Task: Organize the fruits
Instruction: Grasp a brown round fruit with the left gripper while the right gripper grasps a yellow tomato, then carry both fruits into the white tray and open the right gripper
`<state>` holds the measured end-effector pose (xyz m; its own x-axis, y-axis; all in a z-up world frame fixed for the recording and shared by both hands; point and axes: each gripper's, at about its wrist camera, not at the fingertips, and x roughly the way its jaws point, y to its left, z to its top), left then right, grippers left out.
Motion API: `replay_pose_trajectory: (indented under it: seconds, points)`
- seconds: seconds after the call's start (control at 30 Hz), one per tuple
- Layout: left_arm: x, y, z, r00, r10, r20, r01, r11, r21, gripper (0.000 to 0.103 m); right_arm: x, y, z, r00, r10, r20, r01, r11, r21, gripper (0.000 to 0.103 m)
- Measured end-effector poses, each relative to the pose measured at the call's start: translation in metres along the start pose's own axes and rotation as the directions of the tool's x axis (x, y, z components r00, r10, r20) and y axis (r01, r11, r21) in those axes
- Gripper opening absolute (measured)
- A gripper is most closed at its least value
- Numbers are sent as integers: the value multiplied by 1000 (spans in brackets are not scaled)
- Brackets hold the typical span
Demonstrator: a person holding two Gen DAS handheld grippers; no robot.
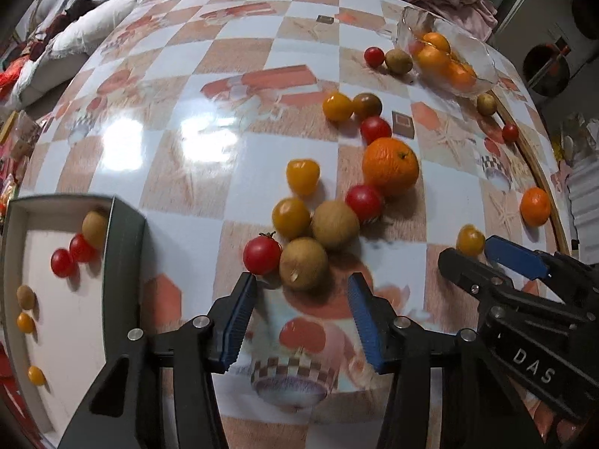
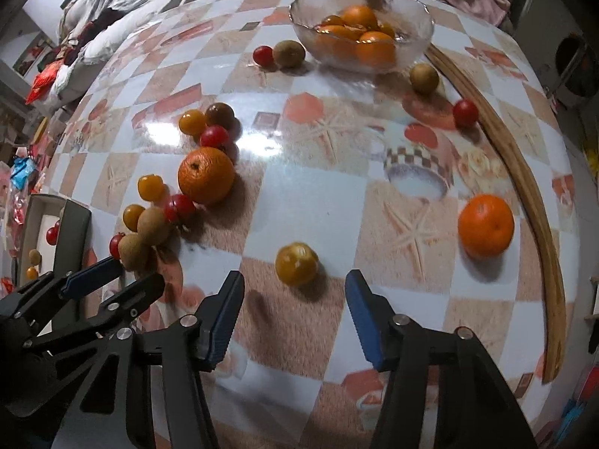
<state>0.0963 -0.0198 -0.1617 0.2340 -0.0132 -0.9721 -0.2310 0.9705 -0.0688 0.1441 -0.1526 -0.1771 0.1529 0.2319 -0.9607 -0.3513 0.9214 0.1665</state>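
Fruits lying scattered on counter (image 1: 194, 157): orange (image 1: 390, 165), red tomato (image 1: 262, 254) touching brown fruit (image 1: 303, 268). Left gripper (image 1: 302, 292) hovering just before that pair, jaws apart, holding nothing. Right gripper (image 2: 294, 292) nearing yellow tomato (image 2: 296, 263), jaws apart. Box (image 1: 56, 299) sitting left, bowl (image 2: 411, 18) far back.

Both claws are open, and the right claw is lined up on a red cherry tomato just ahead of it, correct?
Not quite. The right wrist view shows the fruit just ahead of the open right claw is a yellow cherry tomato, not red. The left claw is open too.
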Motion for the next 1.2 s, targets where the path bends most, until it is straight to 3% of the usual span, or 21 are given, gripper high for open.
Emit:
replay_pose_trajectory:
  seconds: [0.1, 0.17, 0.2, 0.3, 0.57, 1.2]
  points:
    - [2, -4, 6, 1000, 5, 11, -5, 1000, 4, 52, 0, 2, 3, 1000, 1, 3, -1, 1000, -3, 52]
    - [2, -5, 9, 1000, 16, 20, -16, 1000, 11, 42, 1, 2, 4, 1000, -7, 4, 7, 1000, -7, 47]
    - [2, -6, 10, 1000, 16, 24, -16, 1000, 17, 32, 0, 3, 4, 1000, -9, 4, 9, 1000, -10, 40]
    - [1, -3, 9, 1000, -3, 26, 2, 1000, 24, 29, 0, 4, 4, 1000, -18, 4, 18, 1000, -20, 24]
    - [-11, 16, -2, 997, -70, 29, 68, 997, 45, 29, -6, -6, -5, 1000, 23, 0, -23, 999, 33, 25]
    - [-57, 29, -30, 994, -100, 48, 95, 991, 91, 29, -33, 6, -34, 997, 80, -11, -79, 993, 83, 25]
